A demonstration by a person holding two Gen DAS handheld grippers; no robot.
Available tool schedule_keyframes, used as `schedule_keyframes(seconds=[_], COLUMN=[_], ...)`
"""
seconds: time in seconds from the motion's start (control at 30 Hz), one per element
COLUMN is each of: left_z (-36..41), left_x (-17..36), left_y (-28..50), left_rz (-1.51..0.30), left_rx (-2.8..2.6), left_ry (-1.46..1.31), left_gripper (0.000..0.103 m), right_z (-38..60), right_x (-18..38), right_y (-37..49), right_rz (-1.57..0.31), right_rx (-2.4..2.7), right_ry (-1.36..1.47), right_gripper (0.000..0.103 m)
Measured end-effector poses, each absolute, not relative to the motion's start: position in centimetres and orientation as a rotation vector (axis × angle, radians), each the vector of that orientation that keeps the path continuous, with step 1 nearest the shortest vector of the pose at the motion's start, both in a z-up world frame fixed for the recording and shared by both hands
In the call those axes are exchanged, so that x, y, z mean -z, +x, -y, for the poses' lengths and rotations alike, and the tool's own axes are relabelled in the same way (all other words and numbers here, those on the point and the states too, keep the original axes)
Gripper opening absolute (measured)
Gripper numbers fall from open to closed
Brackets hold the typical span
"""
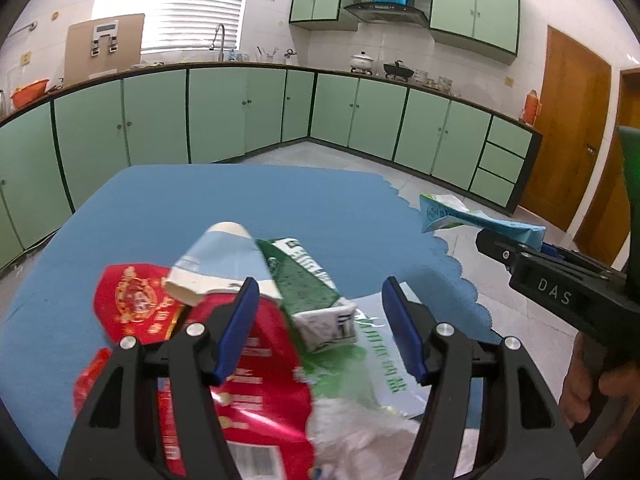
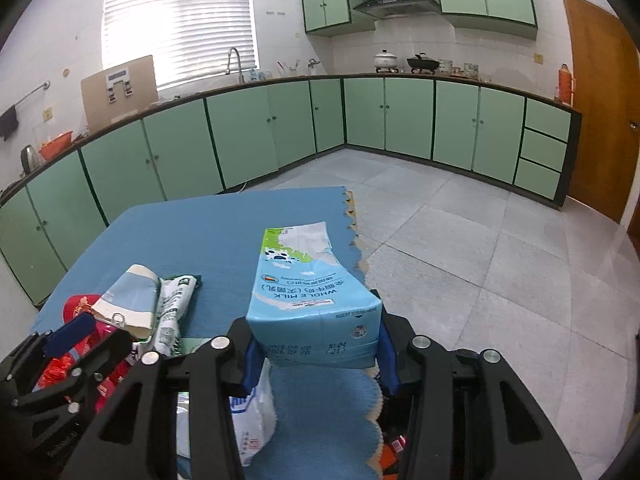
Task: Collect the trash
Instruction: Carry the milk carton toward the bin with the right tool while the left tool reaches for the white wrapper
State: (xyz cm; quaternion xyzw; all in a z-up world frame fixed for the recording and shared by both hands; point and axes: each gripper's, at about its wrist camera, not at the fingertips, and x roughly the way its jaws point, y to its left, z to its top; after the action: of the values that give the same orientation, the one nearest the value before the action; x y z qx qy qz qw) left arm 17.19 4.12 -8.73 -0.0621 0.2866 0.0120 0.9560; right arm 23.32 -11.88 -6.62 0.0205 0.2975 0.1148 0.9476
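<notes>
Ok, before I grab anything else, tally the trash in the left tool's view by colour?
Red packaging: 2, if the emblem piece is separate
Green carton: 1
Light-blue milk carton: 1
Blue-and-white paper cup: 1
White-and-green plastic bag: 1
Total: 6

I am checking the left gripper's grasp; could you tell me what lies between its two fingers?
Nothing is clamped. In the left wrist view the left gripper stands open above the pile, with the red wrapper and green-and-white carton showing through the gap.
</notes>
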Motion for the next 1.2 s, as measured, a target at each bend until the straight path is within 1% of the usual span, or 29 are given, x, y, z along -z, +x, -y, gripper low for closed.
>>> schedule_keyframes(seconds=[0.33, 0.4, 0.47, 0.5, 0.53, 0.57, 0.87, 1.1, 1.13, 1.17, 1.2], left_z=[-2.7, -2.7, -2.7, -2.8, -2.8, -2.9, -3.2, -3.2, -3.3, -3.3, -3.2], left_x=[10.3, 10.9, 11.3, 11.4, 11.5, 11.4, 10.4, 10.6, 10.7, 10.8, 10.9], left_y=[19.5, 19.8, 20.0, 20.1, 20.1, 20.1, 17.8, 15.7, 15.5, 15.5, 15.6], left_rz=[-0.642, -0.66, -0.672, -0.675, -0.675, -0.672, -0.603, -0.66, -0.662, -0.665, -0.667], left_rx=[-0.052, -0.053, -0.052, -0.048, -0.045, -0.044, -0.017, 0.003, -0.001, -0.005, -0.01], left_ry=[-0.123, -0.134, -0.142, -0.145, -0.148, -0.152, -0.18, -0.161, -0.159, -0.159, -0.159], left_gripper=[0.06, 0.055, 0.046, 0.044, 0.037, 0.037, 0.036, 0.038, 0.041, 0.05, 0.054], right_z=[13.9, 14.3, 14.4, 14.4, 14.5, 14.5, 14.7, 14.5, 14.5, 14.4, 14.3], right_x=[7.5, 7.7, 7.8, 7.8, 7.9, 8.0, 8.3, 8.2, 8.3, 8.3, 8.3], right_y=[23.9, 24.0, 24.1, 24.1, 24.2, 24.2, 24.0, 23.8, 23.9, 24.0, 24.0], right_rz=[-0.607, -0.609, -0.611, -0.612, -0.614, -0.615, -0.622, -0.622, -0.627, -0.63, -0.632], right_rx=[-0.231, -0.23, -0.229, -0.228, -0.228, -0.228, -0.238, -0.238, -0.238, -0.239, -0.241], right_ry=[0.077, 0.082, 0.087, 0.089, 0.09, 0.091, 0.085, 0.078, 0.08, 0.082, 0.083], right_gripper=[0.046, 0.046, 0.046, 0.046, 0.046, 0.046, 0.046, 0.046, 0.046, 0.046, 0.046])
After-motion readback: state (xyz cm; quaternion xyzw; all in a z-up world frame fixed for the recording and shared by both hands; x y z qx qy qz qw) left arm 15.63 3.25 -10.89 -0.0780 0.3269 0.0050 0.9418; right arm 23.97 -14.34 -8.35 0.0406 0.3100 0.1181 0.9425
